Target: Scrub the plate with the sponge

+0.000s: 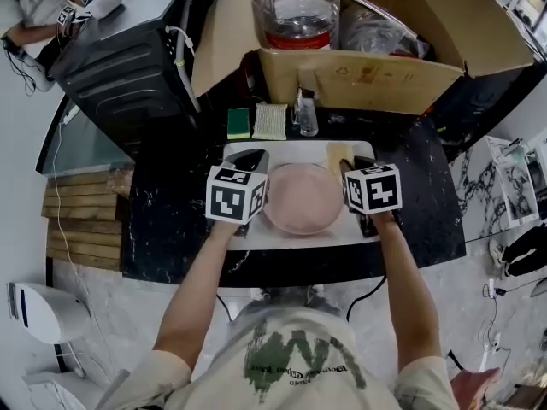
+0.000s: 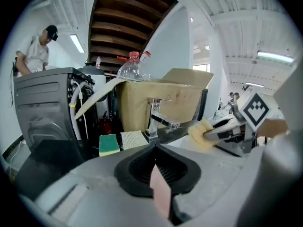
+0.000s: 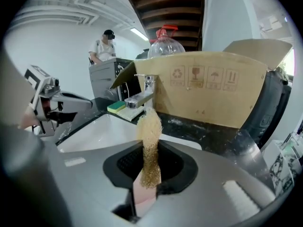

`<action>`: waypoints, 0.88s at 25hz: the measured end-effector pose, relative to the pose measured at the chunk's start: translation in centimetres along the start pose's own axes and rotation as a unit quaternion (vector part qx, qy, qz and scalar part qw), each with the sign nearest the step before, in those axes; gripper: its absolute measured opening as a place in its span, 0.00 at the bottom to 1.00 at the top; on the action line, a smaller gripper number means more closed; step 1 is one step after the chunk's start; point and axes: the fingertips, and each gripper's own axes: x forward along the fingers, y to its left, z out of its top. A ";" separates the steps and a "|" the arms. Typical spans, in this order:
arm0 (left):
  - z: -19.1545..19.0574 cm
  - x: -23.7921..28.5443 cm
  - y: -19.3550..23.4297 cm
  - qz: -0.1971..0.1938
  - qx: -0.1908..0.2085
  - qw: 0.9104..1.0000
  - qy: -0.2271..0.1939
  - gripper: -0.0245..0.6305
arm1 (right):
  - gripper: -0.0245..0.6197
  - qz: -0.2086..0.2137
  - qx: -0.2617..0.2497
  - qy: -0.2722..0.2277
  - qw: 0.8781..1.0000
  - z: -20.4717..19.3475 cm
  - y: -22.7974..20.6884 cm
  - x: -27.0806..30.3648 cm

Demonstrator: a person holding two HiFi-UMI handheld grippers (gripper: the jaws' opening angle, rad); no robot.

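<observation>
The left gripper (image 2: 158, 174) is clamped shut on the 9 o'clock rim of the round pink plate (image 1: 301, 197), which sits in the white sink (image 1: 282, 233) set in the black marbled counter (image 1: 171, 212). The right gripper (image 3: 149, 169) is closed tight on a tan fibrous sponge (image 3: 149, 131), which stands out from its jaws near the plate's 1 o'clock edge; whether it touches the plate is unclear. The plate is held only by a thin bite on its rim, so hard scrubbing could probably lever it loose. The sponge looks floppy and may fold or drag out of the pinch.
</observation>
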 end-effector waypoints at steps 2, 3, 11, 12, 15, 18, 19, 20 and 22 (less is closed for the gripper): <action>0.3 -0.1 -0.3 0.012 -0.002 1.000 -0.003 0.03 | 0.13 0.002 -0.006 -0.020 1.000 0.7 -0.6 -0.9; 0.5 0.0 -0.5 0.018 -0.005 1.000 -0.004 0.03 | 0.13 0.004 -0.008 -0.029 1.000 1.0 -0.9 -1.3; 2.0 0.4 -3.2 0.048 -0.013 0.999 -0.019 0.03 | 0.13 0.019 -0.020 -0.102 0.994 3.6 -3.0 -4.0; 2.2 0.3 -3.5 0.051 -0.011 0.998 -0.021 0.03 | 0.13 0.021 -0.019 -0.110 0.994 3.8 -3.2 -4.3; 2.7 -0.3 -4.0 0.061 -0.003 0.998 -0.028 0.03 | 0.13 0.035 -0.012 -0.133 0.990 4.5 -3.3 -5.1; 3.0 -1.1 -3.8 0.073 -0.006 0.997 -0.037 0.03 | 0.13 0.052 -0.002 -0.156 0.986 5.2 -3.1 -5.5; 3.1 -1.3 -3.8 0.077 -0.007 0.996 -0.039 0.03 | 0.13 0.053 -0.002 -0.162 0.985 5.4 -3.0 -5.7; 3.2 -1.5 -3.7 0.079 -0.008 0.996 -0.042 0.03 | 0.13 0.051 -0.004 -0.168 0.984 5.6 -3.0 -5.8; 3.6 -1.9 -3.4 0.083 -0.010 0.995 -0.048 0.03 | 0.13 0.042 -0.016 -0.182 0.982 6.0 -3.0 -6.2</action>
